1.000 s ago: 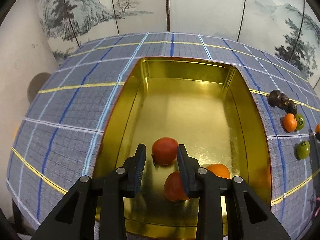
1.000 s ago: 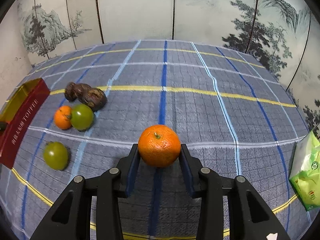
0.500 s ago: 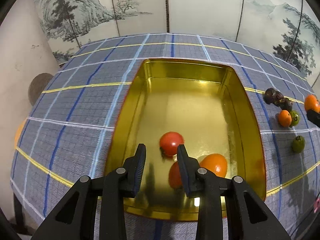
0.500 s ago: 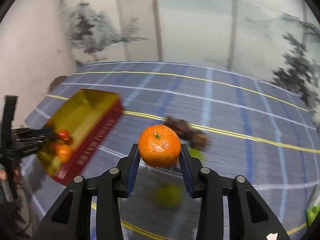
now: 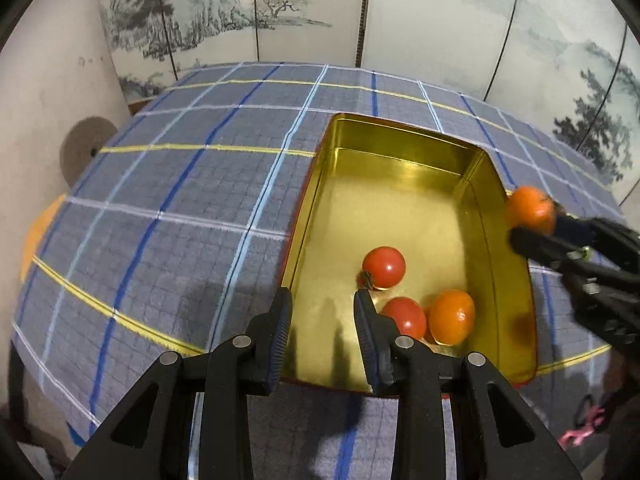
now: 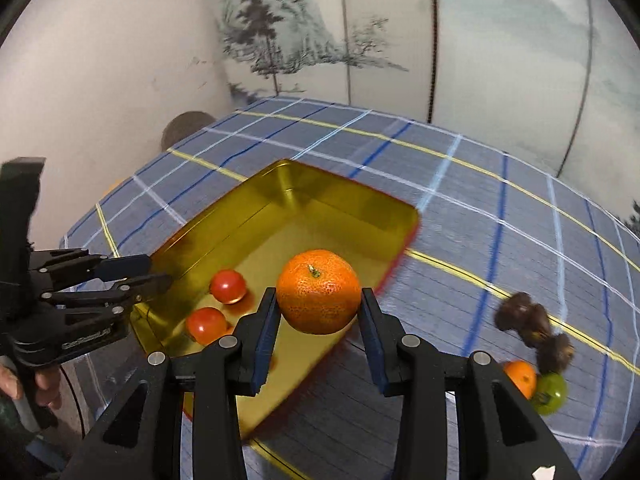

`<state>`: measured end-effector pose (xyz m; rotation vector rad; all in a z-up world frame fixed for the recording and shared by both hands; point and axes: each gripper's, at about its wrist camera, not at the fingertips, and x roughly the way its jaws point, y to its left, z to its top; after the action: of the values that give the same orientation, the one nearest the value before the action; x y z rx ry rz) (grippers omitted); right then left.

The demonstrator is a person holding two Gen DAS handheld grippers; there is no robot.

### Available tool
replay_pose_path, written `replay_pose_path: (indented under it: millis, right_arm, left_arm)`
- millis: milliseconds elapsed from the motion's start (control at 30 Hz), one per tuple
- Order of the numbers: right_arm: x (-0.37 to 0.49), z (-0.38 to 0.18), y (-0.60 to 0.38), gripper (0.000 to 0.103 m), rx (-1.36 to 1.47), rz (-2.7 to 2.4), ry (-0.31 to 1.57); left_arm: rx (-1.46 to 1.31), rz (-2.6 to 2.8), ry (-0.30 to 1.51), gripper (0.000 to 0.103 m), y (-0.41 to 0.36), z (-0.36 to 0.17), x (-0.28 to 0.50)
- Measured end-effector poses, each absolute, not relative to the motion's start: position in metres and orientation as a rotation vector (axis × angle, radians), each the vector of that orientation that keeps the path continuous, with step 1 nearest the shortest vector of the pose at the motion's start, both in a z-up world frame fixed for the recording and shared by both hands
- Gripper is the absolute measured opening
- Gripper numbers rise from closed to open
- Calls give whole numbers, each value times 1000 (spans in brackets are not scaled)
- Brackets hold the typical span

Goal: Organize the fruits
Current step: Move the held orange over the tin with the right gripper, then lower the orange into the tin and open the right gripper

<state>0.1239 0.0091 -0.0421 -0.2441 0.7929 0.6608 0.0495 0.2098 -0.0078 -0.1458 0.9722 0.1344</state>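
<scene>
A round, pebbly-skinned orange mandarin (image 6: 318, 291) with a small green stem scar is pinched between the blue pads of the right gripper (image 6: 319, 312), held in the air above the right-hand edge of a rectangular gold-lined metal tin with red outer walls (image 6: 352, 196).

Inside the tin lie three fruits: two glossy red tomatoes (image 5: 384, 266) (image 5: 404, 317) and one smooth orange fruit (image 5: 451, 317), all gathered in the near half. The far half of the gold floor is bare, leaving open room there.

The left gripper (image 5: 323, 312) hangs over the tin's near left corner with its jaws set narrowly apart and nothing between them; one finger sits just beside the nearer tomato.

Outside the tin, on the blue-grey checked tablecloth with yellow, white and blue lines (image 6: 460, 216), the right wrist view shows a blurred cluster of dark brown wrinkled fruits (image 6: 532, 324), whose count cannot be told, one small orange fruit (image 6: 520, 378) and one green round fruit (image 6: 551, 398) touching each other. The cloth between the tin's right wall and that cluster is bare. A painted folding screen (image 5: 312, 4) stands behind the table's far edge.
</scene>
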Motion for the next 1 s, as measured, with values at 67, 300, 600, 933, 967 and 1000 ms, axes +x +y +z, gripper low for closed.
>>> replay_pose_path:
  millis: [67, 300, 600, 933, 967, 1000]
  right_arm:
    - [125, -47, 18, 36, -258, 668, 804]
    - [130, -65, 39, 36, -310, 674, 840]
    - [132, -78, 51, 36, -357, 659, 854]
    - [131, -81, 56, 37, -442, 630, 842]
    - [130, -82, 57, 37, -457, 626, 839]
    - [130, -82, 57, 36, -463, 626, 836]
  left_arm:
    - [-150, 135, 962, 34, 210, -5, 45]
    - [-153, 180, 922, 34, 215, 8, 36]
    - [-190, 290, 931, 34, 245, 7, 32]
    - [-250, 335, 967, 34, 264, -5, 27]
    - [-249, 337, 967, 34, 265, -5, 26]
    - [-248, 338, 967, 34, 265, -5, 26]
